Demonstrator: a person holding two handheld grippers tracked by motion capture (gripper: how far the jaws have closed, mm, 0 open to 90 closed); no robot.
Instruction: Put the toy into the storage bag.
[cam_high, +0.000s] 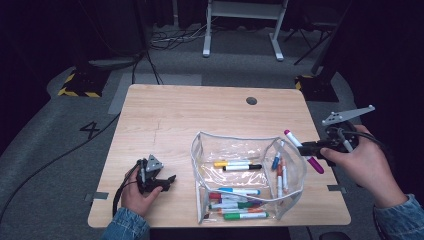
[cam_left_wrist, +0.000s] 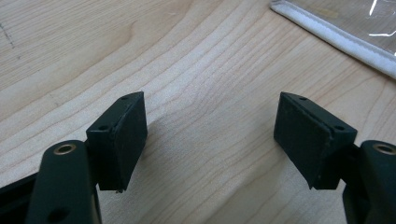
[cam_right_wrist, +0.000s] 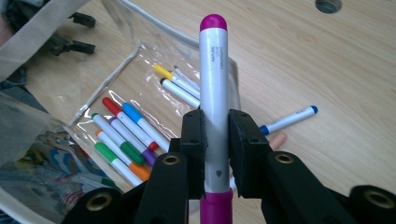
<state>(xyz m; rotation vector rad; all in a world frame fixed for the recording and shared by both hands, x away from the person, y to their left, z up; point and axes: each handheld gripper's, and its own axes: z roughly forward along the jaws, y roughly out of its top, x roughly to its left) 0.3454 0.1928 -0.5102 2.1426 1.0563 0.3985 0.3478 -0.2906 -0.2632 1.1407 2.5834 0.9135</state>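
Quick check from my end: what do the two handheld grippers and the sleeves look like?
Both are black. The left gripper has blocky, flat-faced fingers with small screw holes and brass-ringed pivots, a small grey three-cornered plate on top and a black cable looping off behind. The right gripper carries a larger grey three-cornered plate and a black cable. Both arms wear blue denim sleeves.

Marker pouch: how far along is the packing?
Mostly done: many markers lie inside the clear pouch. In hand: the right gripper is shut on a magenta marker, held above the table by the pouch's right side. Left: that marker, and the blue marker on the table. The left gripper rests open, empty.
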